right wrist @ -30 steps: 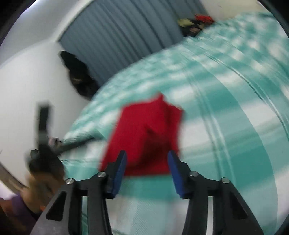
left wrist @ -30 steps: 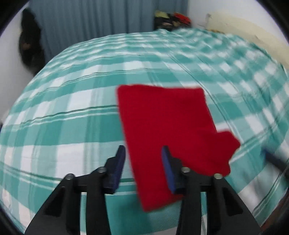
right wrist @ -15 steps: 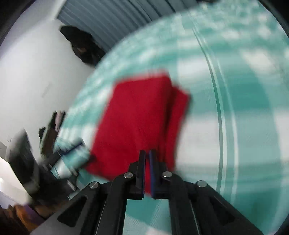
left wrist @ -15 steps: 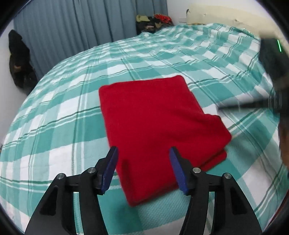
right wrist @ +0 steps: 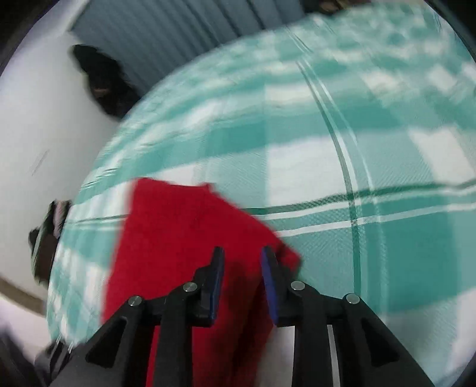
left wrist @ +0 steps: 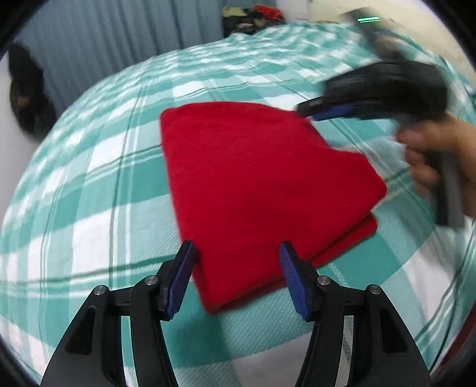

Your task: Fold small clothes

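Note:
A red cloth [left wrist: 261, 190] lies folded in layers on the teal and white checked bedspread [left wrist: 98, 184]. My left gripper [left wrist: 236, 274] is open and empty, its fingers on either side of the cloth's near corner, just above it. My right gripper [right wrist: 241, 268] is open and empty above the cloth [right wrist: 178, 250]. In the left wrist view the right gripper [left wrist: 318, 114] is blurred at the cloth's far right corner, held by a hand [left wrist: 431, 157].
Blue-grey curtains [left wrist: 119, 44] hang behind the bed. A dark garment [left wrist: 26, 95] hangs on the white wall at the left. A pile of clothes [left wrist: 253, 15] lies beyond the bed's far edge.
My right gripper, shut half a second ago, has opened and now sits over the cloth's far corner. My left gripper stays open and has drawn a little closer to the cloth.

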Demonstrator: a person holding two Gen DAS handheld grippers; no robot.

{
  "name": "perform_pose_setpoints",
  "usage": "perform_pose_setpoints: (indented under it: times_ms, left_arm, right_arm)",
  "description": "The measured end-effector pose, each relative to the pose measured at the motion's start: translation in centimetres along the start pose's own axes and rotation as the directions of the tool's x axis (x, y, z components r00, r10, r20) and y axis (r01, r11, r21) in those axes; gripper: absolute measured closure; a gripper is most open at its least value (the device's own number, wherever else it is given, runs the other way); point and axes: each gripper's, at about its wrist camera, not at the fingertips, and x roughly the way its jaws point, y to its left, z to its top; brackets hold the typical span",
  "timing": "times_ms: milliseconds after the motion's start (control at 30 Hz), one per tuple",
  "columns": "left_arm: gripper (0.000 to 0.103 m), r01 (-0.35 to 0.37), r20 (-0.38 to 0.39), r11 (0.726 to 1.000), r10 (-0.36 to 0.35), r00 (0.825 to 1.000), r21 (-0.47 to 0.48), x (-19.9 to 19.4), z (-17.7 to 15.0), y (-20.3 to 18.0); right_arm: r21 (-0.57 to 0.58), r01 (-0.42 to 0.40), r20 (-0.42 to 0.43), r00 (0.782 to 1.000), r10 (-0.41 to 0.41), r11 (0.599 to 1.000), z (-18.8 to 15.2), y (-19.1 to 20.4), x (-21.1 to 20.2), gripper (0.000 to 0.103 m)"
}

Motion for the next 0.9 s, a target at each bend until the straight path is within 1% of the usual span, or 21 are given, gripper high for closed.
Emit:
perform_pose_setpoints:
  times_ms: [67, 100, 133, 167, 200, 233, 267, 300, 333, 367, 400, 500, 667, 733, 800, 900]
  left_arm:
    - [0.042, -0.033, -0.016, 0.999, 0.033, 0.999, -0.025, -0.1, 0.0, 0.5]
    - [0.042, -0.046, -0.02, 0.998, 0.046, 0.999, -0.032, -0.1, 0.0, 0.6]
    - [0.042, -0.055, -0.023, 0.998, 0.054, 0.998, -0.038, -0.2, 0.0, 0.8]
    - [0.042, -0.067, -0.026, 0.997, 0.066, 0.997, -0.044, -0.3, -0.1, 1.0]
    - [0.042, -0.077, -0.03, 0.996, 0.076, 0.997, -0.048, -0.4, -0.2, 1.0]
    - [0.042, -0.086, -0.036, 0.995, 0.084, 0.996, -0.052, -0.4, -0.2, 1.1]
    - [0.042, -0.093, -0.043, 0.994, 0.091, 0.995, -0.056, -0.3, -0.2, 1.3]
    - [0.042, -0.098, -0.048, 0.993, 0.095, 0.994, -0.058, -0.3, -0.2, 1.4]
    - [0.042, -0.103, -0.054, 0.993, 0.1, 0.994, -0.058, -0.4, -0.2, 1.5]
    - [0.042, -0.11, -0.056, 0.992, 0.107, 0.993, -0.053, -0.5, -0.2, 1.5]
    - [0.042, -0.119, -0.054, 0.992, 0.116, 0.992, -0.047, -0.6, -0.2, 1.6]
    - [0.042, -0.134, -0.061, 0.99, 0.131, 0.99, -0.044, -0.7, -0.2, 1.8]
    - [0.042, -0.139, -0.079, 0.989, 0.134, 0.988, -0.058, -0.5, -0.2, 2.3]
    - [0.038, -0.142, -0.082, 0.988, 0.137, 0.987, -0.059, -0.5, -0.4, 2.5]
    - [0.035, -0.14, -0.087, 0.987, 0.133, 0.987, -0.081, -0.6, -0.5, 3.5]
    - [0.033, -0.132, -0.099, 0.981, 0.118, 0.988, -0.143, -0.4, -0.6, 5.6]
  right_arm:
    - [-0.068, -0.058, 0.021, 0.998, 0.059, 0.996, -1.8, 2.0, -3.3, 0.076]
    - [-0.102, -0.099, 0.018, 0.995, 0.101, 0.99, -3.0, 3.1, -4.7, 0.076]
    - [-0.123, -0.128, 0.009, 0.991, 0.13, 0.984, -4.1, 3.4, -5.5, 0.076]
    - [-0.139, -0.138, -0.002, 0.99, 0.139, 0.981, -5.6, 3.6, -5.9, 0.076]
    - [-0.144, -0.126, -0.011, 0.992, 0.126, 0.982, -6.8, 3.7, -5.5, 0.076]
    - [-0.147, -0.094, -0.025, 0.995, 0.092, 0.985, -7.8, 3.5, -4.8, 0.076]
    - [-0.138, -0.038, -0.057, 0.998, 0.031, 0.99, -9.3, 2.7, -3.4, 0.079]
    - [-0.127, -0.011, -0.088, 0.996, -0.001, 0.992, -9.8, 2.2, -1.9, 0.083]
    - [-0.109, 0.001, -0.119, 0.993, -0.014, 0.994, -11.1, 1.4, -0.7, 0.085]
    - [-0.1, -0.001, -0.087, 0.996, -0.008, 0.995, -11.5, 1.1, -0.9, 0.086]
    - [-0.094, 0.008, -0.069, 0.998, -0.014, 0.996, -11.7, 1.2, -1.1, 0.087]
    - [-0.078, 0.029, -0.072, 0.997, -0.035, 0.997, -11.9, 1.5, -1.6, 0.087]
    - [-0.06, 0.002, -0.068, 0.998, -0.006, 0.998, -12.4, 1.0, -1.8, 0.087]
    - [-0.065, 0.006, -0.067, 0.998, -0.01, 0.998, -11.6, 0.9, -0.6, 0.087]
    - [-0.081, 0.014, -0.067, 0.998, -0.019, 0.997, -11.9, 1.2, -0.8, 0.087]
    - [-0.082, 0.009, -0.078, 0.997, -0.016, 0.997, -12.2, 0.9, -1.4, 0.087]
